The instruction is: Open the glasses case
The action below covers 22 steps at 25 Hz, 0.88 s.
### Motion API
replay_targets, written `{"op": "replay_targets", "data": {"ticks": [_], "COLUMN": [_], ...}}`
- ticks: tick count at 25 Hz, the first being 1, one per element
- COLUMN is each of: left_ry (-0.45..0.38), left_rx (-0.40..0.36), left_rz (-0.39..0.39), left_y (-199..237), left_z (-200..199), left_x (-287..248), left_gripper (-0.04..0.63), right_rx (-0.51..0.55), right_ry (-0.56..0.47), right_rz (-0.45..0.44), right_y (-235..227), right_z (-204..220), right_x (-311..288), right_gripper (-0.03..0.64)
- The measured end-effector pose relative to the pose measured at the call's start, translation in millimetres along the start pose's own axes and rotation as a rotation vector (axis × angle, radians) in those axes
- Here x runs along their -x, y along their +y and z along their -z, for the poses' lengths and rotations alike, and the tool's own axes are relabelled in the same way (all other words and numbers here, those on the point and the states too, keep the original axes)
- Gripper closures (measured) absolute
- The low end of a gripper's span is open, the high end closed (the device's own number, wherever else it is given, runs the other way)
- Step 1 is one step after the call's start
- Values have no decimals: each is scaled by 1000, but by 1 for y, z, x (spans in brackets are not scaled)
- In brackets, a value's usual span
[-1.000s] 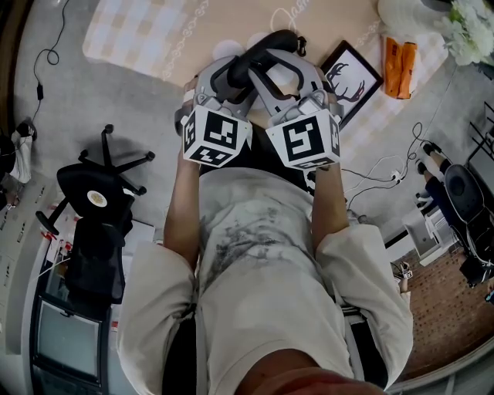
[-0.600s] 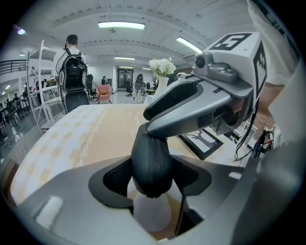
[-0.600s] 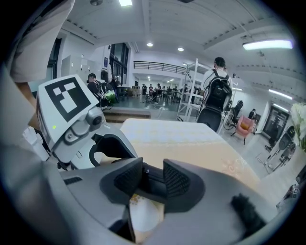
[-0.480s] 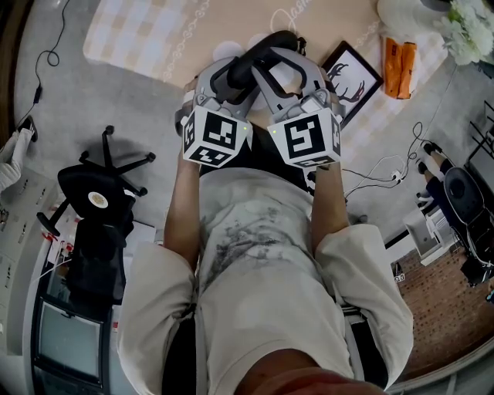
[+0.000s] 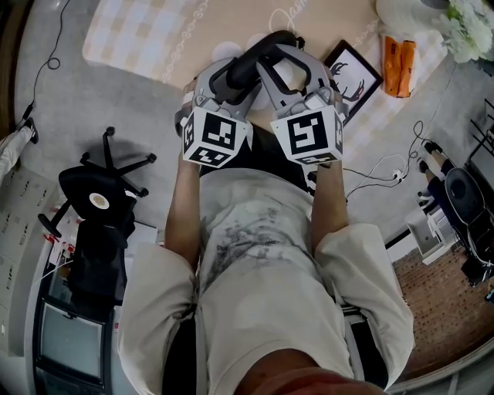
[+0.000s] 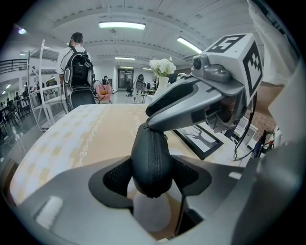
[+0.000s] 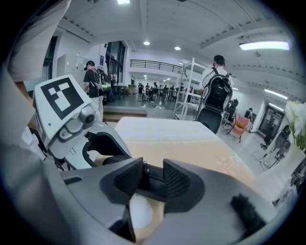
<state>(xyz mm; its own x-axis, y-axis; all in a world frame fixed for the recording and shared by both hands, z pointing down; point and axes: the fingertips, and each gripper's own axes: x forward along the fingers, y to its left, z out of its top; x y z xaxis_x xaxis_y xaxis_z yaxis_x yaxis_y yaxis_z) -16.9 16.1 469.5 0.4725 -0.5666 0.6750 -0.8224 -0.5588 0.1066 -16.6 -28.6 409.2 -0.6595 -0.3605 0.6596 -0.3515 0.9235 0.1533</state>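
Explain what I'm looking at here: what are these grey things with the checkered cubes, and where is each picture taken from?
A person holds two hand-worked grippers; the marker cubes belong to them. One picture looks down from the person's head; the others ride on each gripper, looking along its jaws. On the cloth-covered table lie a framed picture and an orange packet. The left gripper clamps one end of a black zipped glasses case; the right gripper pinches it at the zipper.
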Motion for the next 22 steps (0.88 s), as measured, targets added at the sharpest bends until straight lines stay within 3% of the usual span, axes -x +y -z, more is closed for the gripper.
{"op": "replay_targets", "data": {"ticks": [22], "left_ry": [3], "left_rx": [8], "left_rz": [8], "left_y": [1], "left_z": [3], "left_x": [0], "left_gripper": [330], "right_rx": [-36], "right_ry": [12], "right_rz": [45], "right_y": [-20], "right_z": [10], "right_x": [-1], "right_gripper": [479]}}
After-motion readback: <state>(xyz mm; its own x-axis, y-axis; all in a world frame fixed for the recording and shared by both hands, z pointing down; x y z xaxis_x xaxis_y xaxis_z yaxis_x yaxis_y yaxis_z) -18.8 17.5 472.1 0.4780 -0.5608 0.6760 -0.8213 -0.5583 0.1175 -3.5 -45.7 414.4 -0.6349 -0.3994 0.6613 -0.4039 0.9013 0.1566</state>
